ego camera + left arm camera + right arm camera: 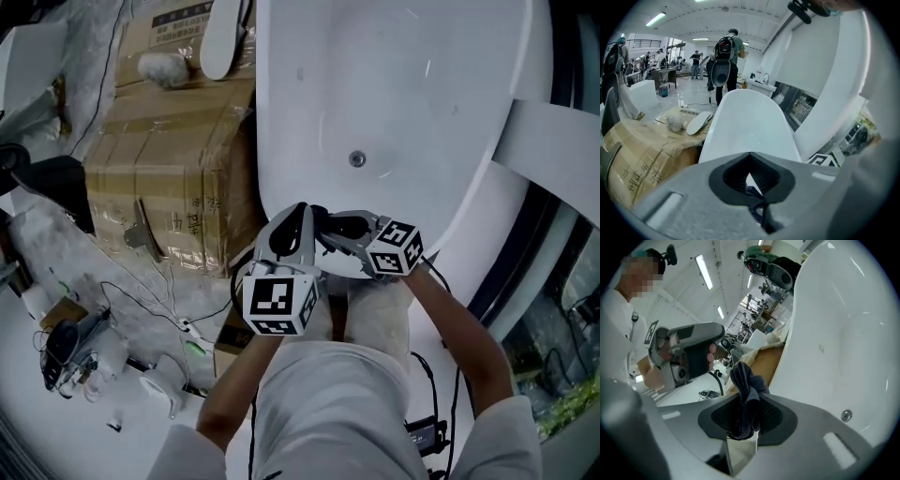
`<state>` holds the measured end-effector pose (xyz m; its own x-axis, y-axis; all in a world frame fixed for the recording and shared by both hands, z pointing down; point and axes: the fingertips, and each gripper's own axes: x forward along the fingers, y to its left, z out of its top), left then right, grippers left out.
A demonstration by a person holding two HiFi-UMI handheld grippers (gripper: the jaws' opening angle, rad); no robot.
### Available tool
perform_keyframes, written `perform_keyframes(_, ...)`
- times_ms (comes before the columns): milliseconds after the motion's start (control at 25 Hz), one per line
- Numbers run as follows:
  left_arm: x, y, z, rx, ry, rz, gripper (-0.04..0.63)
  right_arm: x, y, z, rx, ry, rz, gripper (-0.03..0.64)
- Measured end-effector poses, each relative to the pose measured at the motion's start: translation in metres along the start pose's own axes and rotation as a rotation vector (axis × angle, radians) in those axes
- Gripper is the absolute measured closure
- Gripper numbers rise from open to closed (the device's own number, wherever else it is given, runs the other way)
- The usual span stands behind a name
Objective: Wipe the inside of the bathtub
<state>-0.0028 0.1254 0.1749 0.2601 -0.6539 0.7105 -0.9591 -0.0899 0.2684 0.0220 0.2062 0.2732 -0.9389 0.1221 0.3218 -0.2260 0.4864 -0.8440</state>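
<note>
- The white bathtub (403, 84) fills the head view from 12 to 3 o'clock. Its drain (357, 158) sits on the tub floor just above the middle of that view.
- Both tools hang over the tub's near rim, just below centre in the head view. They are side by side, with their marker cubes toward 6 o'clock.
- The right tool (330, 225) is clenched on a dark blue cloth (746, 394). In the right gripper view the cloth is bunched between the pads, and its free end rises above them toward 12 o'clock, clear of the tub wall.
- In that same view the tub's smooth inner wall runs from 1 to 4 o'clock, with the drain at 4 o'clock, well apart from the cloth.
- The left tool (302, 214) is clenched, and its tips meet in the left gripper view. A thin dark strand shows low between the pads; what it is cannot be told.
- The left gripper view looks along the tub, whose rim curves away at 12 o'clock.
- A taped cardboard box (169, 169) stands against the tub's outer side at 9 to 10 o'clock in the head view. A white oval piece (223, 37) lies on top of it at 11 o'clock.
- Loose cables (141, 300) lie on the floor at 8 o'clock.
</note>
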Motion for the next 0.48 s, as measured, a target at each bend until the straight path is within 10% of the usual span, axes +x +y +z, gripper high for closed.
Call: perform_keyframes(480, -0.061, -0.078, 0.073, 0.106, -0.067, -0.116, 0.597, -0.130, 0.061, 0.106, -0.126, -0.272, -0.192, 0.514)
